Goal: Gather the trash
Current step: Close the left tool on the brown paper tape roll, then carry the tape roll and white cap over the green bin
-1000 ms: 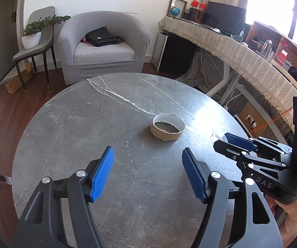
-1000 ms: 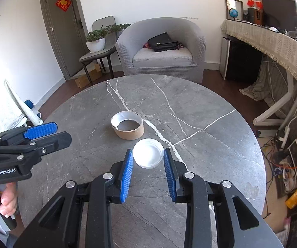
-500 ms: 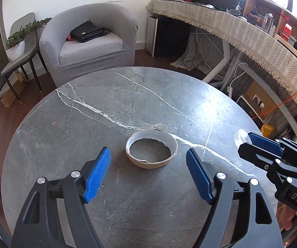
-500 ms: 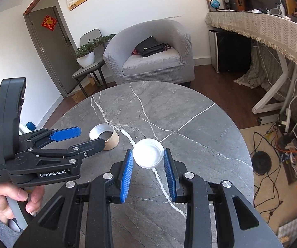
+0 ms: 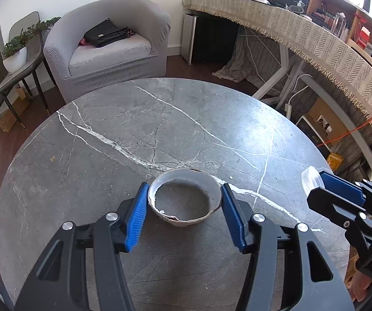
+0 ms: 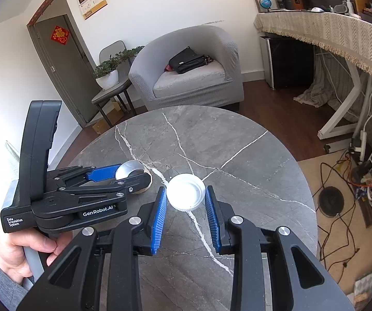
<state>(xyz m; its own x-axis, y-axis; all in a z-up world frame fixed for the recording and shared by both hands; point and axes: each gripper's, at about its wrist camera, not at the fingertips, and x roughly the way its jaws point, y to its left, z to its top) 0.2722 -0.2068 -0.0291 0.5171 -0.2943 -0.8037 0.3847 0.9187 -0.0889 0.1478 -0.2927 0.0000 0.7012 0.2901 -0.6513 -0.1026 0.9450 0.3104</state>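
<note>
A used cardboard tape ring lies on the round grey marble table. My left gripper is around it, a blue pad on each side of the ring, close to or touching its wall. In the right wrist view the ring shows partly behind the left gripper. My right gripper is shut on a white plastic lid and holds it above the table. The lid and right gripper also show at the right of the left wrist view.
A grey armchair with a black bag stands beyond the table. A chair with a potted plant is at the far left. A long draped desk runs along the right, with cables and boxes on the floor.
My left gripper has moved forward to the tape ring and narrowed around it. My right gripper has lifted and swung right, still holding the lid.
</note>
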